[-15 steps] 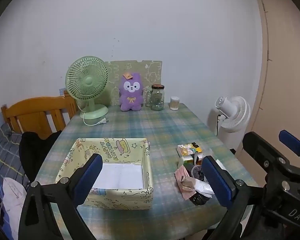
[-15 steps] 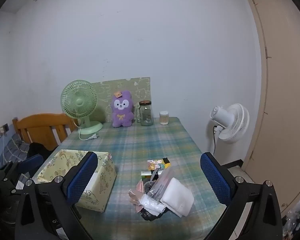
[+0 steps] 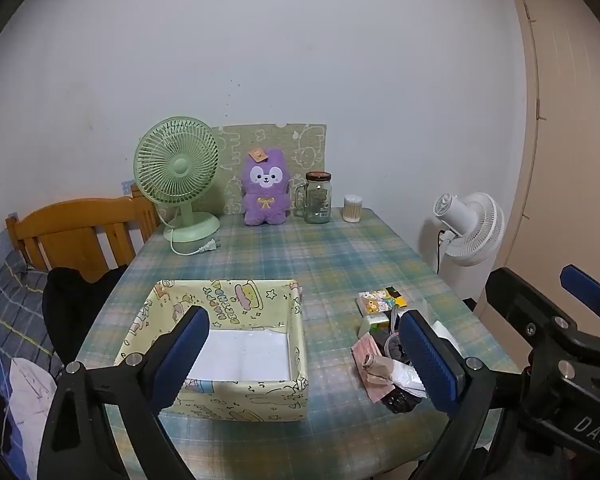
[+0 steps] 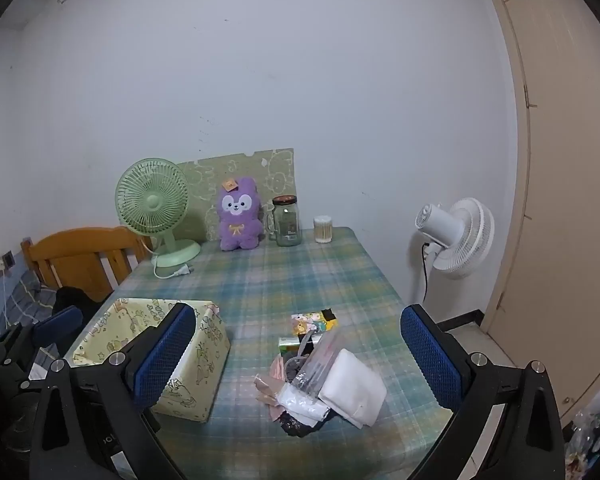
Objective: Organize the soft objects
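Hardly anything has moved since the earlier frame: both views match it, the box and the heap lie where they lay, and neither tool has gone forward. Ahead of the left hand-held gripper (image 3: 304,354), whose jaws stand wide apart with nothing between them, sits the open yellow box (image 3: 236,344) on the desk (image 3: 300,264), empty down to its white floor. To the right, between the jaws of the right hand-held gripper (image 4: 296,352), which are equally wide and empty, lies the heap of soft things (image 4: 320,384): a white folded cloth (image 4: 354,390), a clear pouch, pink pieces and something dark beneath, with a small printed packet (image 4: 314,320) just behind. I judge the heap to be the risk. Its pieces overlap and touch, so a pinch on one may drag its neighbours or catch only a loose corner that slips free; the pouch looks slick, and the cloth could unfold and drape over the box wall. The heap also lies near the desk's front edge, so a nudge could push pieces off. In the left view the right finger hides part of the heap; the dark item cannot be identified in either view.
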`<state>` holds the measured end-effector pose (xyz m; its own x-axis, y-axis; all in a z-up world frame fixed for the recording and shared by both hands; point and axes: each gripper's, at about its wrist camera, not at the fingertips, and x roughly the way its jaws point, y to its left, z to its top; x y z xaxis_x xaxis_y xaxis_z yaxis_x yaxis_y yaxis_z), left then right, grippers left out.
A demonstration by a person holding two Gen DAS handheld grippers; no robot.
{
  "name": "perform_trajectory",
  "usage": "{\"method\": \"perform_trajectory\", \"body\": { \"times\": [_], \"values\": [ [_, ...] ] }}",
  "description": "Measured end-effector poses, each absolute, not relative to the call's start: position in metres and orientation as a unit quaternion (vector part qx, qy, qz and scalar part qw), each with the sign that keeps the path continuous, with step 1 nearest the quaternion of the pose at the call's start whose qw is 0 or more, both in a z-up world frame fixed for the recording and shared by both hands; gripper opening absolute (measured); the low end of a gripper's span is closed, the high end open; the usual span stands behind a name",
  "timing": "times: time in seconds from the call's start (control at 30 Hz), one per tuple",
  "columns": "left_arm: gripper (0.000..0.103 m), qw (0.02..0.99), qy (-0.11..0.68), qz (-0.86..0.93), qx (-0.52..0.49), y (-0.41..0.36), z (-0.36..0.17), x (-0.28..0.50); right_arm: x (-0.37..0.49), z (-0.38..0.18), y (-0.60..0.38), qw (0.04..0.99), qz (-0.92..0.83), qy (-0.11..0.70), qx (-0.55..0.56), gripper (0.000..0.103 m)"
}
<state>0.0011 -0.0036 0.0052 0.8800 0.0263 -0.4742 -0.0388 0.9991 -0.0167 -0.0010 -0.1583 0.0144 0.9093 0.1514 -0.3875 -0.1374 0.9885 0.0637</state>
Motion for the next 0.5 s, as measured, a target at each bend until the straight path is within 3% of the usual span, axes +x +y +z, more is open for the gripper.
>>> {"method": "perform_trajectory", "body": {
  "times": [0.5],
  "values": [
    [0.096, 0.97, 0.242, 0.019, -0.011, -0.0023, 0.0035, 0.0022, -0.0016, 0.0142, -0.1575, 0.979, 0.068, 0.193, 0.014, 0.103]
  ]
}}
